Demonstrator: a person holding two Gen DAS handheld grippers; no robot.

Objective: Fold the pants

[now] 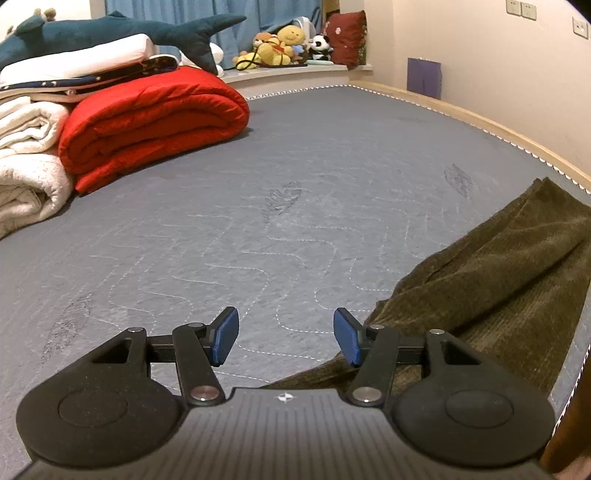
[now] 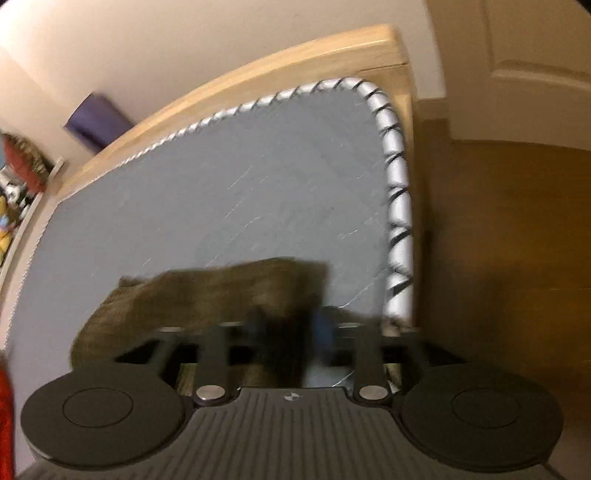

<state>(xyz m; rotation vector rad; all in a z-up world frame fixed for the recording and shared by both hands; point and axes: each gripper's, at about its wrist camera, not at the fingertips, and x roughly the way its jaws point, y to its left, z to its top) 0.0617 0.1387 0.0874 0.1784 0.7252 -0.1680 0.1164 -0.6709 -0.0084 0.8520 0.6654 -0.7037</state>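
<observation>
The jaws of the left gripper point(image 1: 286, 338) stand well apart with nothing between them; its blue pads point(image 1: 224, 338) hang over bare grey mattress point(image 1: 295, 184). In the left wrist view the olive-green corduroy pants point(image 1: 491, 280) lie along the mattress's right edge, folded over on themselves, one end running under the gripper's right finger and the other reaching toward the wooden bed frame point(image 1: 480, 120). Whether the right finger touches the cloth I cannot tell. At the far left corner of the mattress sits a rolled red quilt point(image 1: 147, 125), with white blankets point(image 1: 26, 166) beside it and a stack of white and navy bedding on top. A blue plush shark point(image 1: 110, 33) lies across that stack. More soft toys point(image 1: 284, 46) crowd the ledge beyond the far edge, next to a dark red cushion point(image 1: 347, 37).

The right wrist view is smeared by motion. The jaws of the right gripper point(image 2: 291, 325) appear partly open, with a blue pad point(image 2: 325, 326) dimly visible on the right. The pants point(image 2: 207, 295) lie just ahead of the fingers and under them, near the mattress's corner, where silver piping point(image 2: 397, 206) with dark stripes runs round the edge. Dark cloth shows in the gap between the fingers, but the blur hides whether the pads press on it. Beyond the corner are the wooden frame, a brown floor point(image 2: 498, 258) and a pale door point(image 2: 535, 55).
</observation>
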